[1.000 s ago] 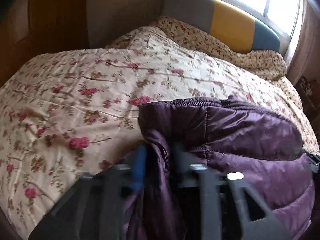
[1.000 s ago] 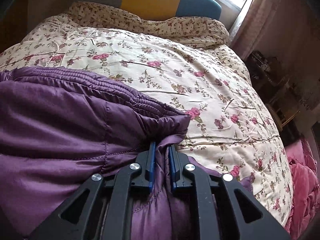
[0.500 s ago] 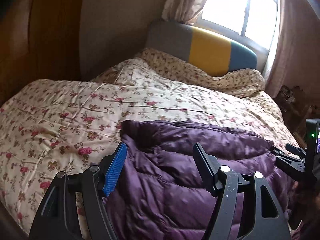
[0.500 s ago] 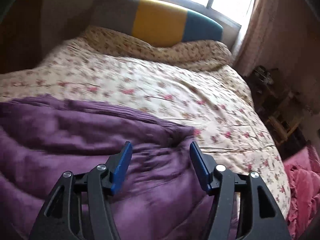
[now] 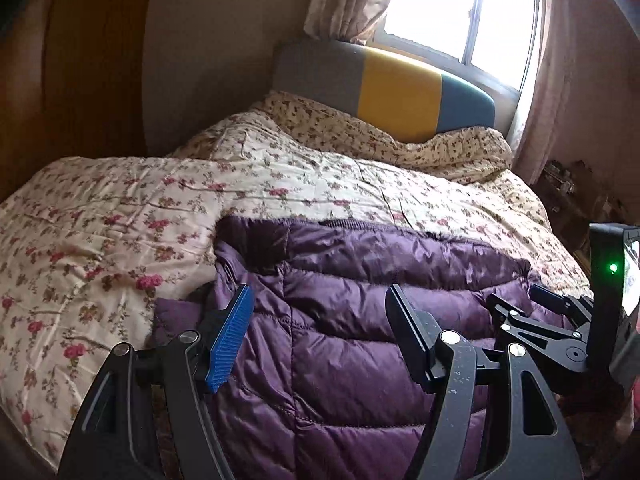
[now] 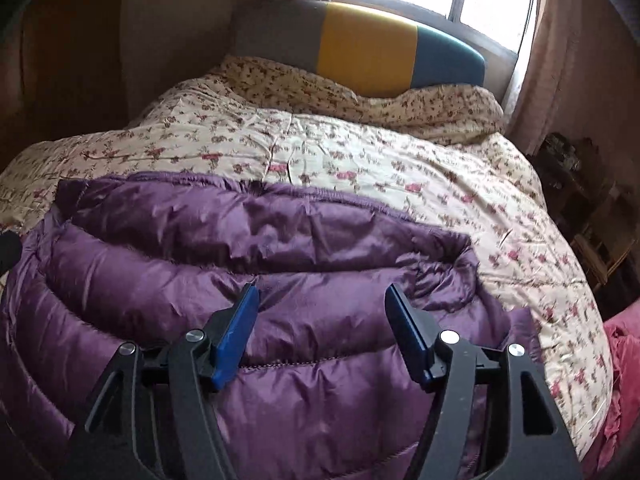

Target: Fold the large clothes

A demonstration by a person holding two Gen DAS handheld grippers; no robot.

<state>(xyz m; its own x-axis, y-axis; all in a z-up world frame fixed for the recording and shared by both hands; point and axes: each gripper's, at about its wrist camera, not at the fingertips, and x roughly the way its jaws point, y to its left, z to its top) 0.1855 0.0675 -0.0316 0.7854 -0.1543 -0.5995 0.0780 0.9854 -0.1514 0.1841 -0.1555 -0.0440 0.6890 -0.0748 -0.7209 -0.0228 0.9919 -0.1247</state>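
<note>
A purple quilted down jacket (image 5: 360,304) lies folded on the floral bedspread (image 5: 120,208), near the bed's front edge. It also shows in the right wrist view (image 6: 248,264). My left gripper (image 5: 320,300) is open and empty, raised above the jacket's left part. My right gripper (image 6: 322,296) is open and empty, raised above the jacket's right part. The right gripper also shows at the right edge of the left wrist view (image 5: 536,312).
The floral bedspread (image 6: 400,160) covers the whole bed. A grey, yellow and teal headboard (image 5: 400,84) stands under the window. A wooden wardrobe (image 5: 72,72) is at the left. Pink cloth (image 6: 620,380) lies off the bed's right side, beside dark shelving (image 6: 592,208).
Both grippers were shut on the jacket's edge a second ago. They opened, let it go and pulled back and up; the jacket now lies flat.
</note>
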